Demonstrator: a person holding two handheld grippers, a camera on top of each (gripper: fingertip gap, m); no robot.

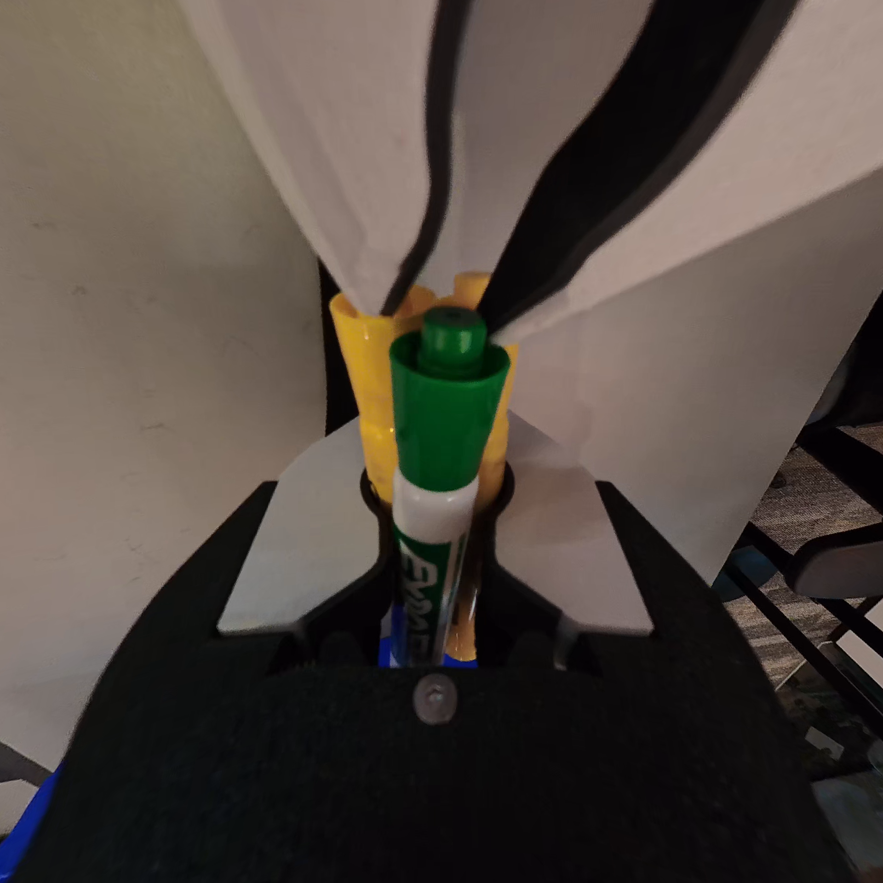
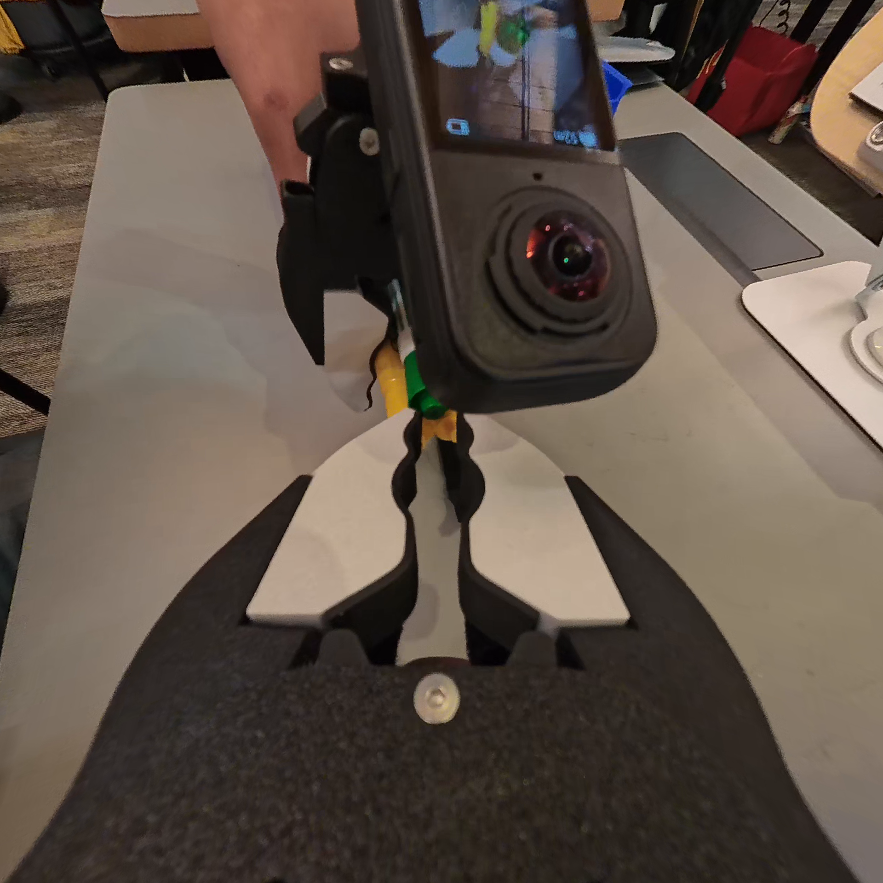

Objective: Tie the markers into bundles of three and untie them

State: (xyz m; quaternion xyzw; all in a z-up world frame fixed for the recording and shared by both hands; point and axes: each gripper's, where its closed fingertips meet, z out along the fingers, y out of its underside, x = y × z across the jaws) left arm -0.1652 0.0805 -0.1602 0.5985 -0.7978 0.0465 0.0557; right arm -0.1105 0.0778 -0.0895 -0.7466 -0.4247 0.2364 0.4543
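Green and yellow plastic dominate the left wrist view: the left gripper [image 1: 437, 482] is clamped on a bundle of markers that point forward along its fingers. Counted there: one green marker [image 1: 442, 430] with a white collar and a printed barrel, and two yellow markers [image 1: 368, 377] behind it, one at the left and one partly hidden at the right. Blue shows low between the fingers; what it belongs to cannot be told.

Two white fingers [image 1: 344, 157] of the right gripper, each edged with a dark pad, converge on the yellow tips from above. In the right wrist view, the right gripper [image 2: 437, 439] has its jaws nearly together at the tips, closed on one yellow marker end [image 2: 442, 427]. The bundle [image 2: 406, 377] sits just beyond, held above the grey table [image 2: 157, 239], not touching it.

One thin dark cord [image 2: 370, 377] hangs in a wavy line beside the bundle. One black camera [image 2: 521, 229] with a lit screen is mounted on the left gripper and faces the right wrist view. One bare forearm [image 2: 267, 71] shows behind it. One white tray [image 2: 807, 320] lies at the table's right edge.
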